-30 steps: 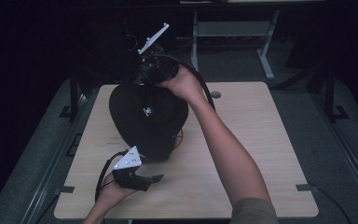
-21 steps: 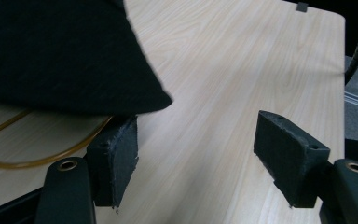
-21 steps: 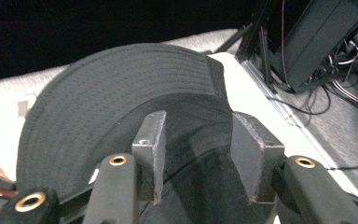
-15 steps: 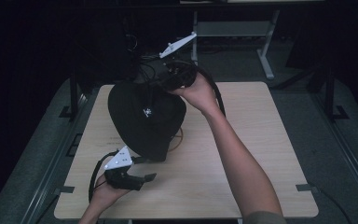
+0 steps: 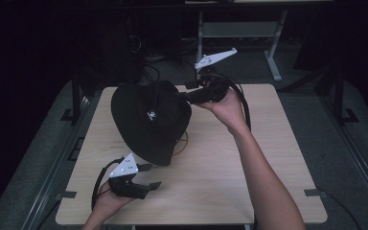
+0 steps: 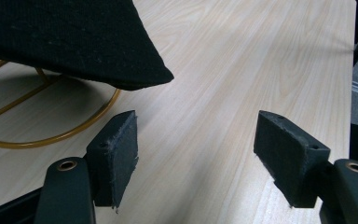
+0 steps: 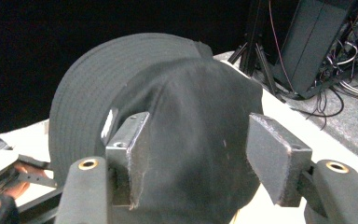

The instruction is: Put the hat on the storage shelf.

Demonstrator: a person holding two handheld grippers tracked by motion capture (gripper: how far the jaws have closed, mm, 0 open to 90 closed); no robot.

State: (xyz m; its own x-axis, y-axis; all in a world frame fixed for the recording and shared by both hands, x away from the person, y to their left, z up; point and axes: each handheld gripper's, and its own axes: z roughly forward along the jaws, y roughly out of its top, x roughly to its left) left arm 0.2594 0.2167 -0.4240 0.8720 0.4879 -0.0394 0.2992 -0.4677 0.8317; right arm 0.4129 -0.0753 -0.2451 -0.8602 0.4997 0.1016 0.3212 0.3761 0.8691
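A black bucket hat (image 5: 148,120) sits tilted on a gold wire stand (image 5: 184,141) at the middle of the wooden table (image 5: 249,158). My right gripper (image 5: 184,96) is at the hat's back right and points left at its crown. Its jaws stand open in the right gripper view, with the hat's crown (image 7: 186,107) close in front of the gripper (image 7: 198,140). My left gripper (image 5: 152,176) rests open near the front left of the table, just short of the brim. In the left gripper view, the brim (image 6: 65,37) and the stand's ring (image 6: 51,135) lie beyond the gripper (image 6: 196,140).
A dark floor and black equipment with cables (image 7: 326,42) lie behind the table. A white frame (image 5: 239,28) stands at the back. Bare tabletop (image 6: 242,70) stretches to the right of the hat.
My right gripper has swung from over the hat's top to its right side. The left gripper has barely shifted. The hat stays on the stand.
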